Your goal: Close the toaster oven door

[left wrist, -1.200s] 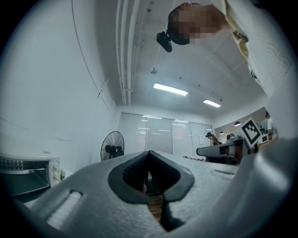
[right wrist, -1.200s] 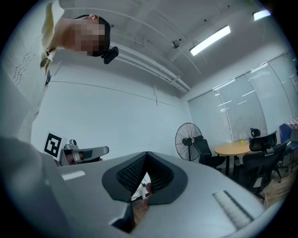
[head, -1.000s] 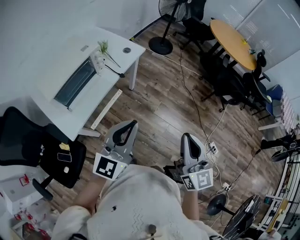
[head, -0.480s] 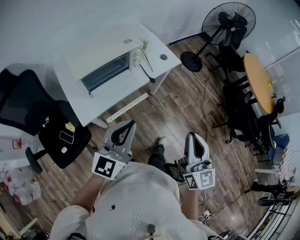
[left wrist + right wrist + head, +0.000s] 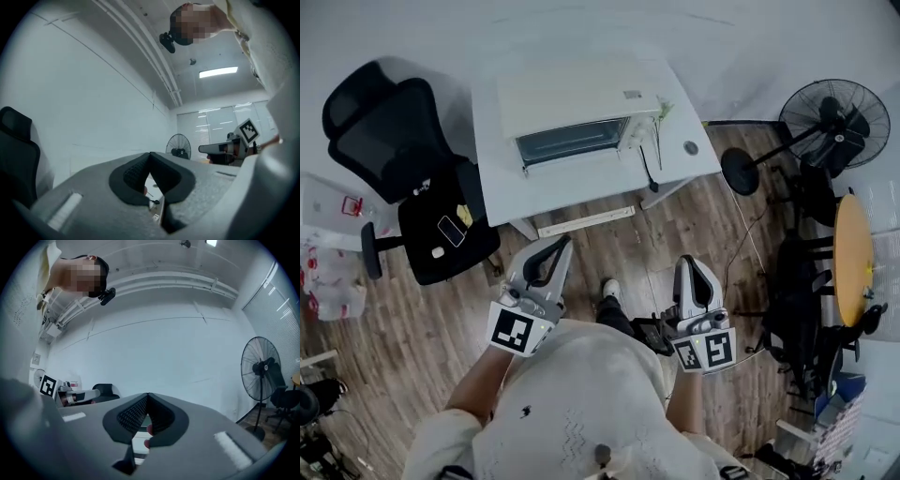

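Two grippers are nearest us, held low over the wood floor and well apart: the left gripper [image 5: 563, 244] and the right gripper [image 5: 685, 263]. In each gripper view the fingers meet at their tips with nothing between them, so both are narrow and empty, and neither touches anything.

Farther off stands the white desk [image 5: 581, 185]. On it is the toaster oven [image 5: 577, 94], its glass door [image 5: 572, 141] facing us. From this steep angle we cannot tell how far the door hangs open. Its long axis runs left to right, rising a little on the right.

The door lies almost straight ahead of the left fingers, and far and to the left of the right ones, so we judge the left hand the nearer. Both are still well short of the desk's near edge.

A black chair [image 5: 403, 169] stands left of the desk, a fan [image 5: 834, 117] to its right.
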